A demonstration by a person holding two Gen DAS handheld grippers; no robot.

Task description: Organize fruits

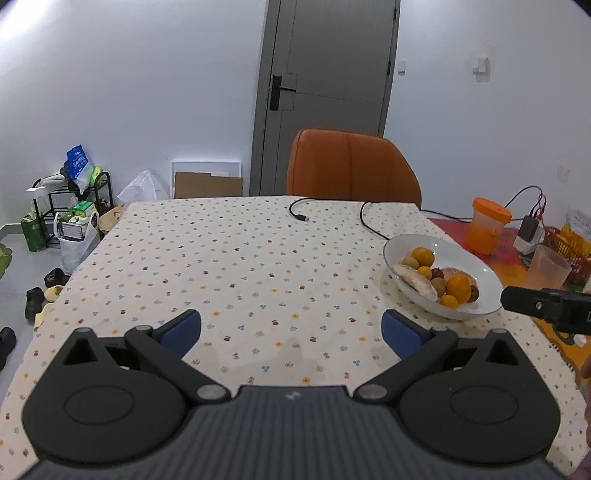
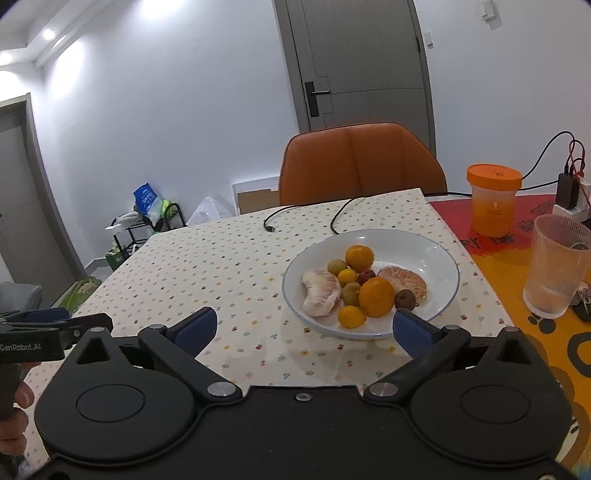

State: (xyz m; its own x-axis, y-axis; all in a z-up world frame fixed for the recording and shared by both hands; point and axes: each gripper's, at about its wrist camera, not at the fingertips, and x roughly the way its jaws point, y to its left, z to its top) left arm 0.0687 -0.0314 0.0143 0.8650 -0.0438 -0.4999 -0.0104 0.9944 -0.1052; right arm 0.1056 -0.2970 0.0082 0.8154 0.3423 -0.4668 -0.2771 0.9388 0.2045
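White bowl [image 2: 436,258] on the counter [image 2: 221,266] holds all visible fruit [image 2: 376,297] (none lies loose), so organizing looks done; left tongs [image 1: 291,328] and right tongs [image 2: 304,328] both gape empty.

The room is evenly lit by ceiling lights [image 2: 48,35]; edges are bent, and corners perhaps slightly blurred.

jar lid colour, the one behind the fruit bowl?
Orange lid over a translucent jar, clearest in the right wrist view.
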